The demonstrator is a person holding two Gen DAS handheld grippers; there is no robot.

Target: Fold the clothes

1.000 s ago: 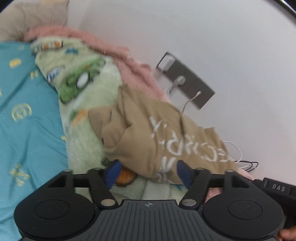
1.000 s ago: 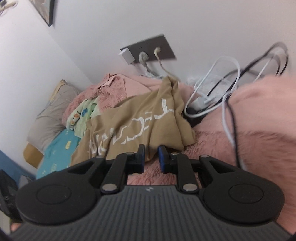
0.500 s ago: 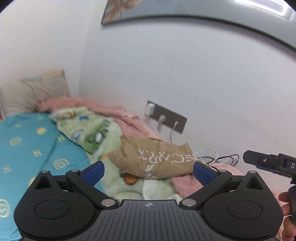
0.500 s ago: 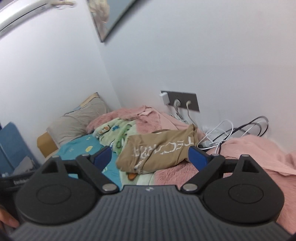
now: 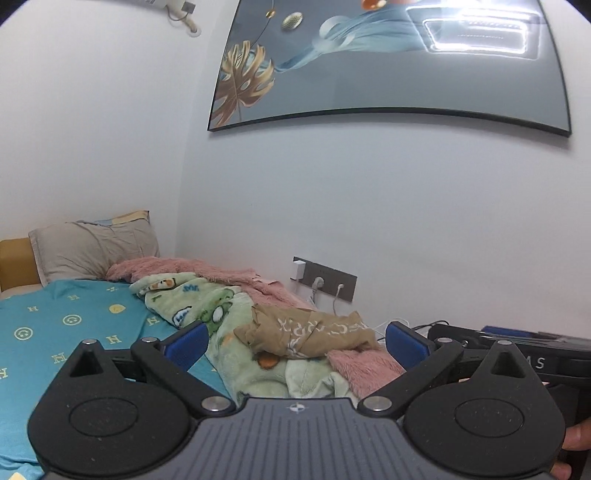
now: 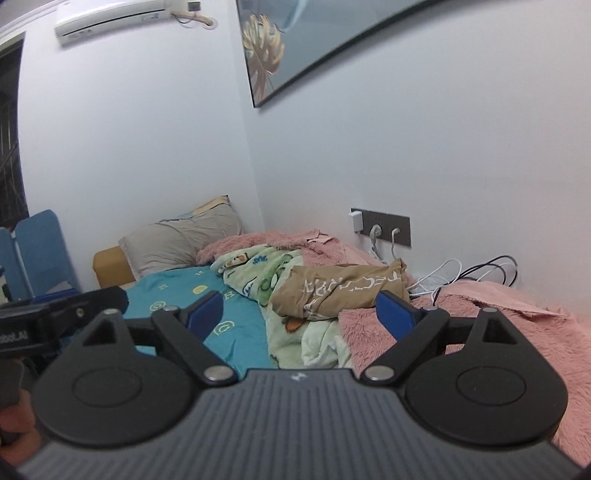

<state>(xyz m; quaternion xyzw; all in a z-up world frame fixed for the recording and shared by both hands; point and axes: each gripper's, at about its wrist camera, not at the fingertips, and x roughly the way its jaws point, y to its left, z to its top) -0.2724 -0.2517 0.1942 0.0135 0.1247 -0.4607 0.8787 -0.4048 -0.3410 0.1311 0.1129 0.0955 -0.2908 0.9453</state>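
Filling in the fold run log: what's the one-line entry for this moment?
left claw: open, empty | right claw: open, empty | tan shirt: bunched on green blanket, unheld | fold: not done

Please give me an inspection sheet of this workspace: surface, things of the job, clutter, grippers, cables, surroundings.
Surface: bed with teal sheet.
Job's things: tan shirt with white letters, bunched, lying on the blankets, not gripped.
Clutter: green cartoon blanket, pink fuzzy blanket, grey pillow.
Grippers: left gripper open, empty; right gripper open, empty.
Cables: white and black cables loose on the bed below the wall socket.
Surroundings: framed picture, air conditioner, white walls.
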